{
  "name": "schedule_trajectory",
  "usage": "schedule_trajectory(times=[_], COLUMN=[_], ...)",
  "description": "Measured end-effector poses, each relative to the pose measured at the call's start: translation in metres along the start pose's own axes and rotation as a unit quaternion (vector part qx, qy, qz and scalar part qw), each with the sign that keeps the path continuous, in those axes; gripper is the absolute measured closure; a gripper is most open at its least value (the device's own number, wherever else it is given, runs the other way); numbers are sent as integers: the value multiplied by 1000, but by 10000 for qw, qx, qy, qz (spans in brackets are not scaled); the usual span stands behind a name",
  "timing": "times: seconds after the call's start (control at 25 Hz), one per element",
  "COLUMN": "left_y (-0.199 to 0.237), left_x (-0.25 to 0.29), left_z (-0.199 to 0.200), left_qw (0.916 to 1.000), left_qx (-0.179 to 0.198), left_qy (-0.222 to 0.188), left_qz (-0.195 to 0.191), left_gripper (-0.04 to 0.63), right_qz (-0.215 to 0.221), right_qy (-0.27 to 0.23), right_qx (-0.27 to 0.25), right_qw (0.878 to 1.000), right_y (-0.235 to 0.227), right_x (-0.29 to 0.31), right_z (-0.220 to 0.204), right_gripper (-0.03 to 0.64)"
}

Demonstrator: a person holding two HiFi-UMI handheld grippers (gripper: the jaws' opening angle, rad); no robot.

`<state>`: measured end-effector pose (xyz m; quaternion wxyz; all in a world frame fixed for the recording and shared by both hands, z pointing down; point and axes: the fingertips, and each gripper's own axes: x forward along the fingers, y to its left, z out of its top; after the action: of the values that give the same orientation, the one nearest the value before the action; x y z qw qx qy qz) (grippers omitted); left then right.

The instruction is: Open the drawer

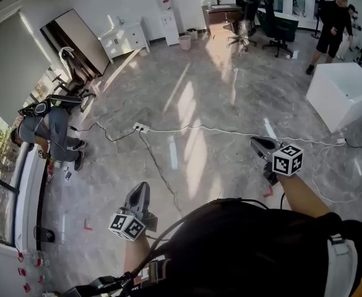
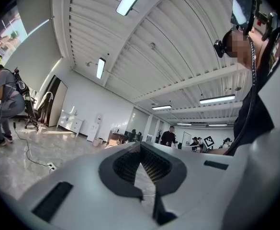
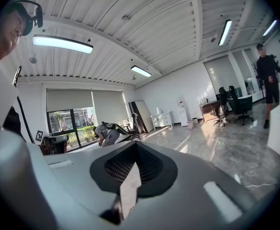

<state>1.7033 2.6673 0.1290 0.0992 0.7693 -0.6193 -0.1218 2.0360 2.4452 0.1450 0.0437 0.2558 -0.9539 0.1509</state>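
Both arms reach forward, well apart; the left gripper [image 1: 141, 189] sits close in front of the torso, its jaws together at the tips with nothing between them; the right gripper [image 1: 259, 143] is held farther out on a bare forearm [image 1: 299, 198], its jaws closed too, empty.

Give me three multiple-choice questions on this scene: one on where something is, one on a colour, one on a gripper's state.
1. Where does the power strip lie? A on the floor B on a desk C on a chair
2. What colour are the standing person's clothes? A white B black C red
3. How are the right gripper's jaws? A wide apart B shut on a cable C shut, empty
Answers: 1 A, it lies on the floor ahead. 2 B, the outfit is black. 3 C, the jaws meet with nothing between.
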Motion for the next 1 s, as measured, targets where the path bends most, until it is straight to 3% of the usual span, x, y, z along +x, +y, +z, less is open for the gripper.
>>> schedule_trajectory(times=[0.36, 0.72, 1.0], left_y=[4, 68, 71], left_x=[-33, -75, -81], left_z=[-1, 14, -12], left_qw=[10000, 9997, 9992], left_qx=[-53, -211, -346], left_qy=[57, 63, 136], left_qz=[-6, 122, 148], left_gripper=[604, 604, 604], right_qz=[57, 197, 385], right_qy=[46, 141, 311], right_qx=[58, -55, -70], right_qw=[10000, 9997, 9987], right_y=[33, 88, 96], right_x=[-4, 60, 70], right_z=[-11, -15, -38], right_gripper=[615, 615, 615])
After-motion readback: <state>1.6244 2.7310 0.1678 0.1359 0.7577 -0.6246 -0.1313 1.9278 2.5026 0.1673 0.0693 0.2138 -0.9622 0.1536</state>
